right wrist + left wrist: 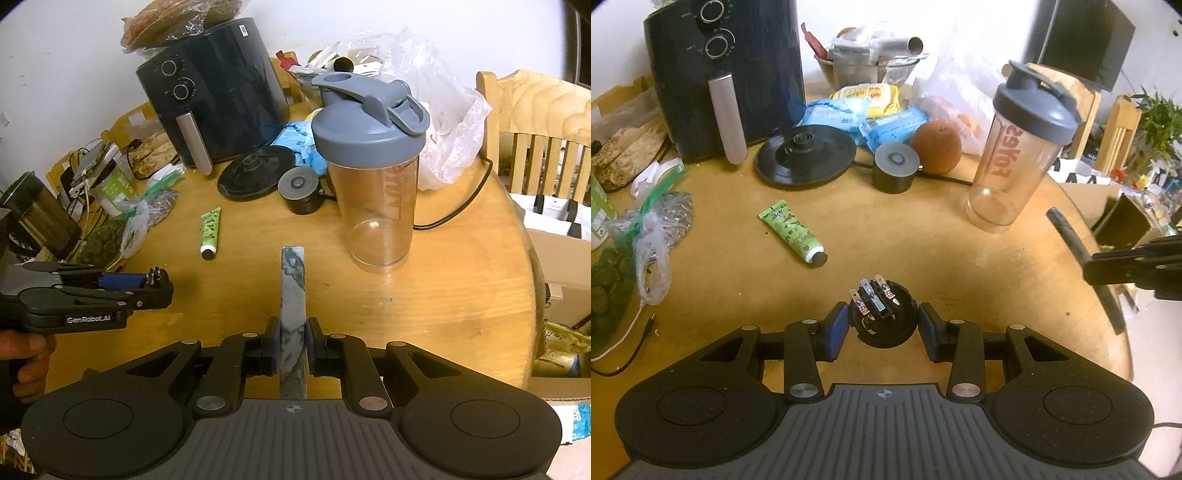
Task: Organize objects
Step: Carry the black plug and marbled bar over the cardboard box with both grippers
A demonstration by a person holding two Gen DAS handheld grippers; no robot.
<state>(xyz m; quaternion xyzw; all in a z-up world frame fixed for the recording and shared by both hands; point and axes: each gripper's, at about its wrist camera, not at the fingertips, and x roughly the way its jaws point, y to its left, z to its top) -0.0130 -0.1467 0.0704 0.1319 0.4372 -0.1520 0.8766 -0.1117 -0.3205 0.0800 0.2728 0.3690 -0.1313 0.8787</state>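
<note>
Over the round wooden table (461, 295), left gripper (882, 326) pinches a round black connector part (882, 317), metal terminals up, lifted off the wood. Right gripper (293, 349) clamps a marbled grey bar (293, 288) pointing forward, near the clear shaker bottle (376, 177).

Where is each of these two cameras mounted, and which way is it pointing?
Left wrist: sits on the left gripper, looking forward over the round wooden table toward the air fryer; its own fingers flank a black electrical part.
Right wrist: sits on the right gripper, facing the same table; its fingers clamp a marbled bar, and the person's left hand shows.
Both share the shaker bottle, green tube and air fryer.
</note>
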